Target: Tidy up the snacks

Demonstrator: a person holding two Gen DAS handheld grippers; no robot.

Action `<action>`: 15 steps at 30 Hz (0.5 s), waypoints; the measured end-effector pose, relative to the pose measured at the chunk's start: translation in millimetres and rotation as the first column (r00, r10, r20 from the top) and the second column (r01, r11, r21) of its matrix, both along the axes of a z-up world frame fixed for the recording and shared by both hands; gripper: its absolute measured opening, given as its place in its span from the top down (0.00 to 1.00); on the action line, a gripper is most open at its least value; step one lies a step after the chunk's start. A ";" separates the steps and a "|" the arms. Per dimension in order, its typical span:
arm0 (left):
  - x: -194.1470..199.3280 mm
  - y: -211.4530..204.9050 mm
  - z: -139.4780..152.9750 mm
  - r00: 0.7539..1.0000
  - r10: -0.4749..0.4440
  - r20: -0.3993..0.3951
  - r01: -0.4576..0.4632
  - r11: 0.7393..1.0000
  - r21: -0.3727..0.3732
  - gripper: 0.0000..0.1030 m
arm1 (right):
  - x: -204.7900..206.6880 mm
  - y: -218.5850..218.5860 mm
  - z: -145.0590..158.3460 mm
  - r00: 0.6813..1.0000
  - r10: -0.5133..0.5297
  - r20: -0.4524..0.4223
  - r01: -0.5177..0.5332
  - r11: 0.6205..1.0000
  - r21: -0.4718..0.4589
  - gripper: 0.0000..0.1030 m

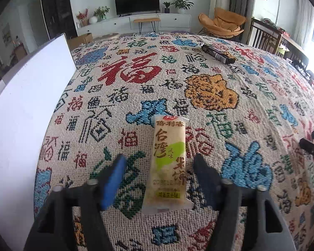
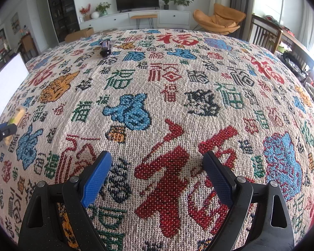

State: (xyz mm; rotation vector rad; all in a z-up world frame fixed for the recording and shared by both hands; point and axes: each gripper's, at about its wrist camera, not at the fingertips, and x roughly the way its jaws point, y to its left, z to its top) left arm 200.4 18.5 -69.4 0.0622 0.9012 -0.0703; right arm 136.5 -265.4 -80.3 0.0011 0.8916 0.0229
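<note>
A pale yellow and green rice cracker packet point(image 1: 169, 163) lies flat on the patterned tablecloth point(image 1: 136, 96). My left gripper point(image 1: 159, 159) is open around it, one finger on each side, neither pad pressing on it. The same packet point(image 2: 17, 115) shows at the left edge of the right wrist view, beside the left gripper's fingers point(image 2: 2, 131). A dark snack packet point(image 1: 217, 53) lies far back on the cloth, also visible as a dark packet point(image 2: 105, 48). My right gripper point(image 2: 157, 154) hangs open over bare cloth with nothing between its fingers.
A white box wall point(image 1: 21, 125) stands at the left of the table, seen too as a white box point(image 2: 8, 77). Wooden chairs point(image 1: 263, 35) line the table's far right side. A TV unit and an orange chair stand beyond the far edge.
</note>
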 end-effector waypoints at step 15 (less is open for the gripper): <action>12.2 13.8 -7.9 0.998 0.055 -0.033 -0.056 0.998 -0.038 0.00 | -0.1 0.0 -0.1 1.000 0.000 0.000 0.000 1.000 0.000 0.11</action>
